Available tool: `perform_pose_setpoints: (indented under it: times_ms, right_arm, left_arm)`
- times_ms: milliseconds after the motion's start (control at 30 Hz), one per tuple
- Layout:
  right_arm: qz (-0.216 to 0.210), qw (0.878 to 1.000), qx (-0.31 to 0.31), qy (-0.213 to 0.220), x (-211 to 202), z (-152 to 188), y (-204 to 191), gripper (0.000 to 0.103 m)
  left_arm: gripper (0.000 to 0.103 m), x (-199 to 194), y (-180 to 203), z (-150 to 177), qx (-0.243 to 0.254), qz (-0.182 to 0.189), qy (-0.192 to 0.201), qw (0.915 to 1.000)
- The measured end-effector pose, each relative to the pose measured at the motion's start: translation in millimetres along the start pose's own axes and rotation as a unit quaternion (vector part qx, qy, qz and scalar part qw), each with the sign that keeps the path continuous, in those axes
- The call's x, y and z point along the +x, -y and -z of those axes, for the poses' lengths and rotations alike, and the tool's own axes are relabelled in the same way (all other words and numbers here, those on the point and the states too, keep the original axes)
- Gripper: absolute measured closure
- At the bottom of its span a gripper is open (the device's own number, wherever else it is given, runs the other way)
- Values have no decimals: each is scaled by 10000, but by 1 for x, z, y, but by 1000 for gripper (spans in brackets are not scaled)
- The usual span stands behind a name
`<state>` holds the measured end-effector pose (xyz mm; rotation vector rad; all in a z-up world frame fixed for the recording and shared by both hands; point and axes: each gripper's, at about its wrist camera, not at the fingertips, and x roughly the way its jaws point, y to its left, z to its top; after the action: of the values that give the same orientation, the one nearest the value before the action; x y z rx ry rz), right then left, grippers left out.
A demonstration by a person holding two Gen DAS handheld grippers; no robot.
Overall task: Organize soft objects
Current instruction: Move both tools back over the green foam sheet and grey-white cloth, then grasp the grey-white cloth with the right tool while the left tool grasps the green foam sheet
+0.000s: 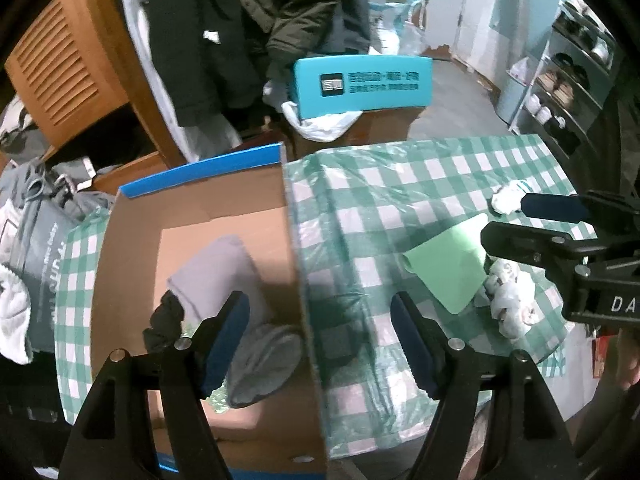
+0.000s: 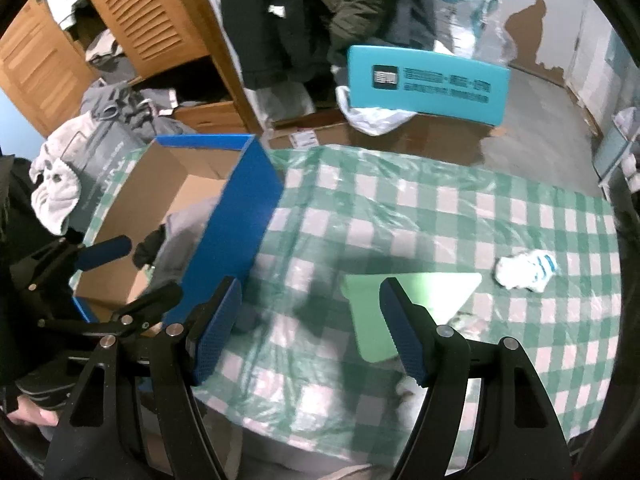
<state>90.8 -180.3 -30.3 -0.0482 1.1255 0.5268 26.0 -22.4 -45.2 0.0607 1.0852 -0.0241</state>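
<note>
Over the box's (image 1: 208, 216) right wall, the left gripper (image 1: 320, 344) hangs with fingers spread wide and empty; inside lie a grey garment (image 1: 224, 272) and black cloth (image 1: 164, 320). At 3 o'clock, open checked desk (image 2: 400, 208) carries a green sheet (image 2: 420, 292) and white sock (image 2: 524, 270); the right gripper (image 2: 308, 332) gapes empty above it.

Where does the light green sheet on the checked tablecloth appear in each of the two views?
Left wrist view: light green sheet lies right of centre, beside the right gripper.
Right wrist view: it lies lower centre, partly behind a gripper finger.
Shared landmark: the open cardboard box with blue rim, left of the sheet in both.
</note>
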Motion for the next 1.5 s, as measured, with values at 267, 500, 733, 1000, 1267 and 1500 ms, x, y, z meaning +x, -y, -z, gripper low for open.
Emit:
perform_pose_setpoints:
  times_ms: [267, 500, 733, 1000, 1267, 1500]
  right_arm:
    - [189, 9992, 335, -57, -5, 16, 41, 31]
    - [304, 9977, 587, -175, -3, 32, 69, 31]
    - [378, 9959, 741, -364, 11, 44, 90, 31]
    - [424, 9924, 947, -662, 32, 60, 111, 31]
    - [337, 9893, 1074, -933, 54, 72, 120, 31]
    - [369, 9867, 1069, -1167, 75, 79, 125, 31]
  left_arm:
    - [28, 7, 30, -3, 214, 126, -47, 9997]
    - [28, 21, 54, -2, 427, 152, -195, 9988]
    - [28, 39, 70, -2, 533, 188, -403, 9976]
    - [28, 62, 85, -1, 617, 282, -651, 9956]
    - [28, 86, 96, 2, 783, 203, -891, 9927]
    - [28, 102, 102, 2, 830, 187, -1070, 9906]
